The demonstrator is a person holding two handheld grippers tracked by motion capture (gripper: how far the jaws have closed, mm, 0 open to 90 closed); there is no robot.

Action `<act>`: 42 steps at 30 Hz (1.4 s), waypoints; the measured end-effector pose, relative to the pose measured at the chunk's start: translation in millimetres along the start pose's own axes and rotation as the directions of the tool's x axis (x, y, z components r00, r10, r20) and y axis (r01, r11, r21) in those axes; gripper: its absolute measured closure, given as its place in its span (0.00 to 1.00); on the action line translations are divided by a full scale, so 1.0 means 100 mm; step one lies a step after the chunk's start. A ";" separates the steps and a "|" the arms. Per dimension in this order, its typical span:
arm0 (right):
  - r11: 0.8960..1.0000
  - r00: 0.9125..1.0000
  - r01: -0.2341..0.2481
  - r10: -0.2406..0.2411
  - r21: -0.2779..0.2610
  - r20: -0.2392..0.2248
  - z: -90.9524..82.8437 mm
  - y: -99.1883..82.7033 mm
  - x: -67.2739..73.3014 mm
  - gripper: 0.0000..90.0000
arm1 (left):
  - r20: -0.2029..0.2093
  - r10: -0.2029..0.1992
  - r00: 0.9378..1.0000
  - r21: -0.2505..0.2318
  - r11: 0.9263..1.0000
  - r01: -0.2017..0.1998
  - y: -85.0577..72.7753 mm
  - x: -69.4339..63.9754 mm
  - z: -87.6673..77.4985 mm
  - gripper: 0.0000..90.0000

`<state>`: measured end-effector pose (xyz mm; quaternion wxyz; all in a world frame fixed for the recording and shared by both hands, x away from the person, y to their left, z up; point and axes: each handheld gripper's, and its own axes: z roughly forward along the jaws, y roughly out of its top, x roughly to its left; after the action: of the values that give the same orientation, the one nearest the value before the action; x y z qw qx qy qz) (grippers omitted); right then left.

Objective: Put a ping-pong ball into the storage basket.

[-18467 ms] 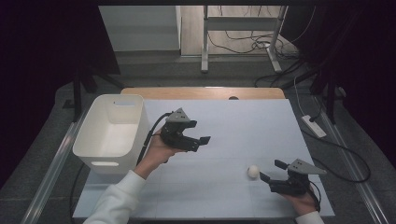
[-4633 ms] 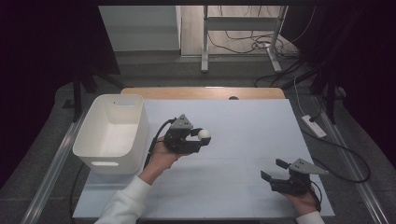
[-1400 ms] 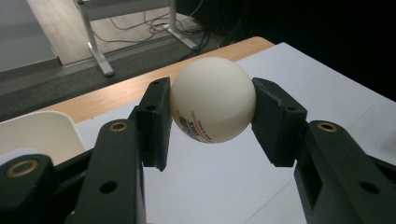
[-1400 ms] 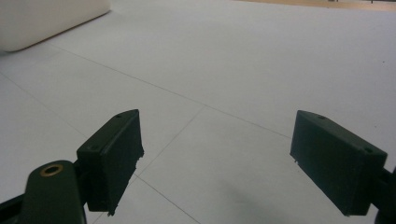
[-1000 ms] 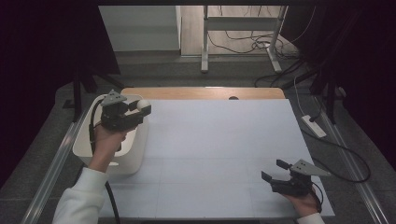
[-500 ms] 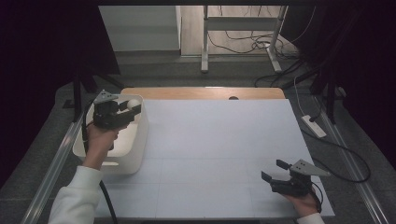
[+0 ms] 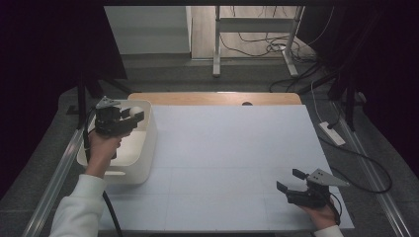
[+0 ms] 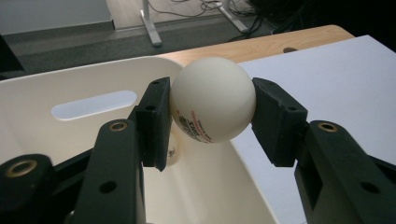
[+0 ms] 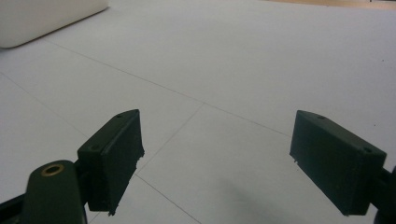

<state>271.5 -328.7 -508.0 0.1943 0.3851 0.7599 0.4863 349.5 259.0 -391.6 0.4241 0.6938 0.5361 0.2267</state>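
Note:
My left gripper (image 7: pixel 134 114) is shut on a white ping-pong ball (image 7: pixel 134 110) and holds it over the white bin (image 7: pixel 147 148) at the table's left edge. In the left gripper view the ball (image 8: pixel 212 99) with red and black print sits squeezed between both pads, above the bin's inside (image 8: pixel 56 135). A second white ball (image 8: pixel 172 148) lies in the bin, partly hidden behind the left pad. My right gripper (image 7: pixel 291 180) rests low at the table's front right, open, with nothing between its jaws (image 9: pixel 215 158).
The white table sheet (image 7: pixel 232 148) spreads between the bin and the right gripper. A wooden edge (image 7: pixel 212 98) runs along the back. A power strip (image 7: pixel 332 134) and cables lie on the floor to the right.
The left hand has carried the ball a little further left and down over the bin. The right gripper has stayed put.

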 end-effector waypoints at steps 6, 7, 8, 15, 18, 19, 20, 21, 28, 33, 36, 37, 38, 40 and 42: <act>1.000 1.000 0.000 0.000 0.000 0.001 0.00 0.00 0.00 0.19 | -0.008 -0.004 1.000 0.022 1.000 0.004 -0.01 0.01 0.04 0.56; 1.000 1.000 0.000 0.000 0.001 0.001 0.00 0.00 0.00 0.19 | -0.010 -0.005 1.000 0.026 1.000 0.005 -0.01 0.01 0.04 0.56; 1.000 1.000 0.001 -0.001 0.001 0.001 0.00 0.00 0.00 0.19 | -0.010 -0.005 1.000 0.031 0.999 0.005 -0.01 0.02 0.05 0.56; 1.000 1.000 0.001 -0.001 0.001 0.001 0.00 0.00 0.00 0.19 | -0.030 -0.016 0.999 0.077 0.997 0.019 -0.02 0.06 0.11 0.56; 1.000 1.000 0.002 -0.002 0.003 0.001 0.00 0.00 0.00 0.19 | -0.034 -0.017 0.999 0.091 0.996 0.020 -0.03 0.08 0.12 0.56; 1.000 1.000 0.002 -0.002 0.003 0.001 0.00 0.00 0.00 0.19 | -0.034 -0.015 0.999 0.096 0.995 0.018 -0.03 0.08 0.13 0.56; 1.000 1.000 0.001 -0.001 0.004 0.002 0.00 0.00 0.00 0.19 | -0.037 -0.015 0.999 0.099 0.995 0.019 -0.03 0.09 0.13 0.56; 1.000 1.000 0.001 -0.001 0.003 0.002 0.00 0.00 -0.01 0.19 | -0.038 -0.020 0.999 0.105 0.994 0.024 -0.03 0.09 0.13 0.56; 1.000 1.000 0.002 -0.002 0.003 0.002 0.00 0.00 -0.01 0.19 | -0.044 -0.024 0.999 0.112 0.993 0.029 -0.06 0.13 0.14 0.55; 1.000 1.000 0.001 -0.001 0.004 0.002 0.00 0.00 -0.01 0.19 | -0.044 -0.026 0.999 0.104 0.994 0.031 -0.06 0.13 0.13 0.55; 1.000 1.000 0.001 -0.001 0.004 0.002 0.00 0.00 0.00 0.19 | -0.054 -0.022 0.998 0.089 0.996 0.027 -0.05 0.11 0.12 0.45; 1.000 1.000 0.002 -0.002 0.004 0.002 0.00 0.00 0.00 0.19 | -0.059 -0.017 0.998 0.086 0.996 0.022 -0.05 0.10 0.13 0.38; 1.000 1.000 0.001 -0.001 0.004 0.002 0.00 0.00 -0.01 0.19 | -0.063 -0.013 0.998 0.086 0.996 0.019 -0.05 0.09 0.13 0.34; 1.000 1.000 0.002 -0.002 0.004 0.002 0.00 0.00 -0.01 0.19 | -0.057 -0.010 0.998 0.081 0.997 0.014 -0.04 0.08 0.12 0.29; 1.000 1.000 0.003 -0.003 0.004 0.003 0.00 0.00 -0.01 0.19 | -0.032 -0.013 0.999 0.069 0.997 0.016 -0.04 0.06 0.11 0.26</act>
<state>271.7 -329.2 -508.3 0.1952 0.3852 0.7611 0.4840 357.9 261.5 -401.4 0.3930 0.7006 0.5552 0.2157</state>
